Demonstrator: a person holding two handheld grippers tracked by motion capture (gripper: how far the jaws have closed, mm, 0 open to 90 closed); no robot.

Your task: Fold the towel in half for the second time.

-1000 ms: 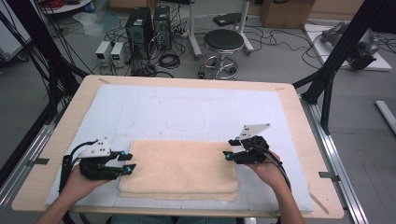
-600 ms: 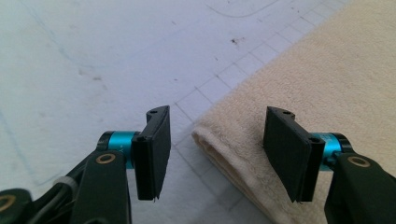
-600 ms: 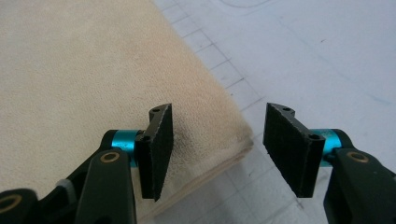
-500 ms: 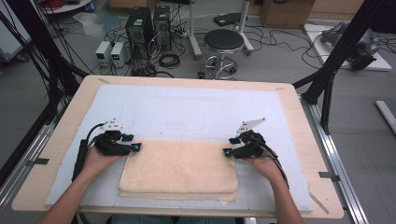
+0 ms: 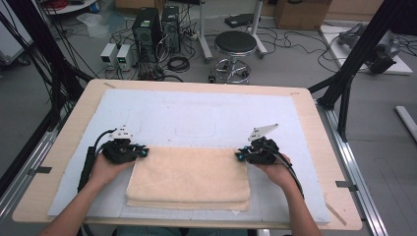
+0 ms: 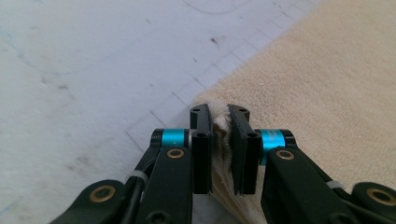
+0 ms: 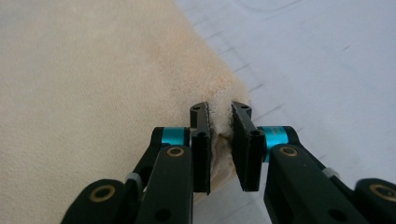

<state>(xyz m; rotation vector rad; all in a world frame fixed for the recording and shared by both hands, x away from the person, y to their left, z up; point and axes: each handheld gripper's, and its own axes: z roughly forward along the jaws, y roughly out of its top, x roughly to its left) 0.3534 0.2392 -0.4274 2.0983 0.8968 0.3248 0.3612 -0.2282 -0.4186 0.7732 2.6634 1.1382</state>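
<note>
Cream terry towel (image 5: 189, 177), folded in layers, is pinched at both far corners by the left gripper (image 6: 219, 122) and right gripper (image 7: 220, 120), whose fingers have just closed; a grip catching only the upper layers could let the rest sag or slip free on lifting.

Lab or robotics test room. Surface (image 5: 74, 128) inside black frame (image 5: 361, 54); computer towers (image 5: 157, 27), power supplies (image 5: 117, 53), tangled cables (image 5: 179, 61) on grey floor (image 5: 295, 69); stool (image 5: 236, 46), cardboard boxes (image 5: 300, 12) behind.
</note>
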